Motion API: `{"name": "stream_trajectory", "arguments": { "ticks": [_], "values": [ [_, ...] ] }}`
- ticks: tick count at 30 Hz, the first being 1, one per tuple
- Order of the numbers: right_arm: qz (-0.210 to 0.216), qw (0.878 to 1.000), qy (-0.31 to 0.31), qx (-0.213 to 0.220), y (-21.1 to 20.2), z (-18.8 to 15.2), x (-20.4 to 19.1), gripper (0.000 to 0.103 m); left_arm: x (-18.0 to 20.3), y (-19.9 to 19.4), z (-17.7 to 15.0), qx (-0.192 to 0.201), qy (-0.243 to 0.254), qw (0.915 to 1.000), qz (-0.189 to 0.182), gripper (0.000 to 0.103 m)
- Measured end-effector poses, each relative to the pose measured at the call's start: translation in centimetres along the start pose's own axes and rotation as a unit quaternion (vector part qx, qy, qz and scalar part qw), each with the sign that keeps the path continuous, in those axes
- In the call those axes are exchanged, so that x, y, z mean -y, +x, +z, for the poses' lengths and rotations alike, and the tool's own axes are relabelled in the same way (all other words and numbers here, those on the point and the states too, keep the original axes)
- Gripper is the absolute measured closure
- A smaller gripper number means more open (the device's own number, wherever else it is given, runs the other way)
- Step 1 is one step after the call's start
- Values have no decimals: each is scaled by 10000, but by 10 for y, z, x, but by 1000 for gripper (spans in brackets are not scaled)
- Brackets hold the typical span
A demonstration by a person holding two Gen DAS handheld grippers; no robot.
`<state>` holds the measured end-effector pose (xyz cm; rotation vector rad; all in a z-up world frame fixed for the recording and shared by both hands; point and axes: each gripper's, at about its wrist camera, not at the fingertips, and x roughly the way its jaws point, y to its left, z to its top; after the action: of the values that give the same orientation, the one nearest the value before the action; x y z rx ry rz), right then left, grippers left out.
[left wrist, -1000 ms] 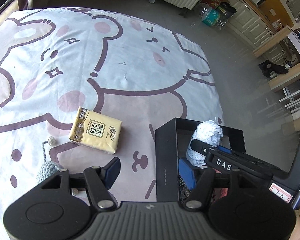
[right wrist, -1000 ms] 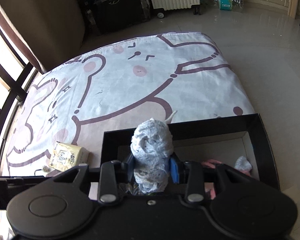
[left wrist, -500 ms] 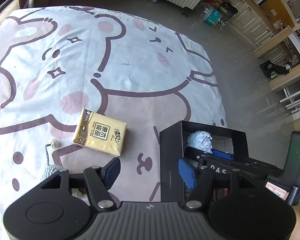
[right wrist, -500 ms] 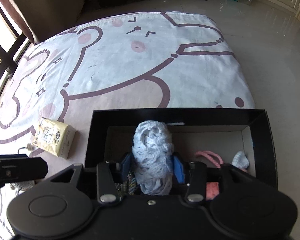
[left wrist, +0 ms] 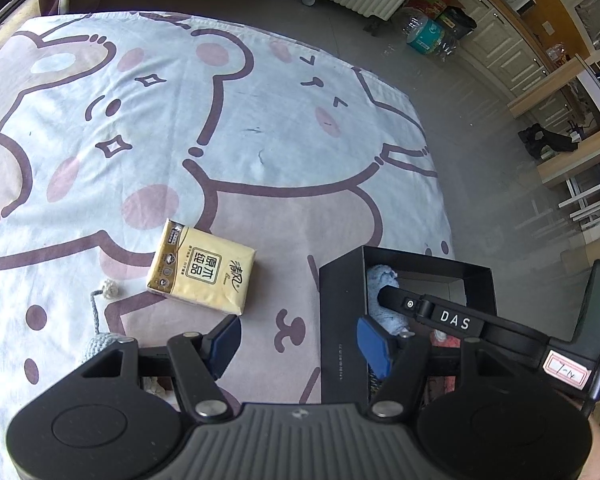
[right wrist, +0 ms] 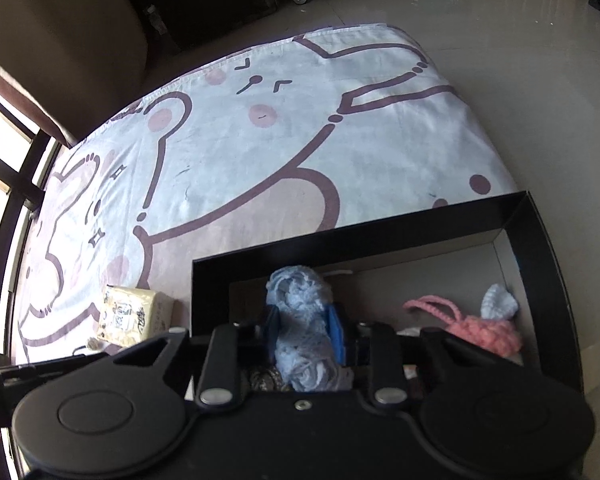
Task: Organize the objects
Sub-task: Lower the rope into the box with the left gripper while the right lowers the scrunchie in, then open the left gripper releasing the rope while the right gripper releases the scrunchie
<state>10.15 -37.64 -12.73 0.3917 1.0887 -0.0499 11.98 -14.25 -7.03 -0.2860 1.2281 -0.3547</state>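
A light blue knitted bundle (right wrist: 304, 320) sits between the blue pads of my right gripper (right wrist: 306, 330). Its jaws are closing and the pads press on the bundle's sides. It hangs low inside the open black box (right wrist: 340, 240), at the box's left end. In the left wrist view the bundle (left wrist: 382, 280) shows just inside the box's (left wrist: 340, 312) left wall. My left gripper (left wrist: 299, 342) is open and holds nothing, and it hovers over that wall. A yellow tissue pack (left wrist: 204, 270) lies on the cartoon bedsheet to the left of the box.
Pink yarn (right wrist: 480, 328) and a small pale blue knit piece (right wrist: 498, 300) lie at the box's right end. A grey knitted toy (left wrist: 100, 344) with a cord lies near the left finger. The bed's edge drops to a tiled floor (right wrist: 520, 60) on the right.
The right gripper carried the blue bundle from above the box's near wall down into the box, and its pads now squeeze it tighter. The left gripper stayed put.
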Motion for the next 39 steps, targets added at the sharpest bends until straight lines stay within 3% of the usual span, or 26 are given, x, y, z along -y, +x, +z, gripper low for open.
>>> {"name": "stream_trajectory", "arguments": {
  "ticks": [4, 8, 12, 16, 21, 34, 39],
  "values": [
    [209, 9990, 403, 35, 1, 0, 6, 82, 0, 0, 0, -6, 7, 10000, 6, 38],
    [74, 9999, 110, 48, 5, -3, -4, 82, 2, 0, -1, -7, 18, 10000, -3, 38],
    [223, 9995, -89, 200, 5, -6, -8, 81, 4, 1, -2, -3, 27, 10000, -8, 38],
    [327, 9990, 69, 293, -2, -5, -3, 76, 5, 1, -2, -11, 35, 10000, -15, 38],
    [165, 9993, -35, 343, -16, -5, -1, 70, 8, 0, -3, 3, 63, 10000, -23, 38],
    [215, 9970, 522, 532, -54, -12, 32, 72, 19, -11, -6, 64, 227, 9997, -33, 38],
    [175, 9966, 744, 291, -49, -20, 44, 74, 25, -15, -8, 96, 321, 9994, -7, 38]
  ]
}}
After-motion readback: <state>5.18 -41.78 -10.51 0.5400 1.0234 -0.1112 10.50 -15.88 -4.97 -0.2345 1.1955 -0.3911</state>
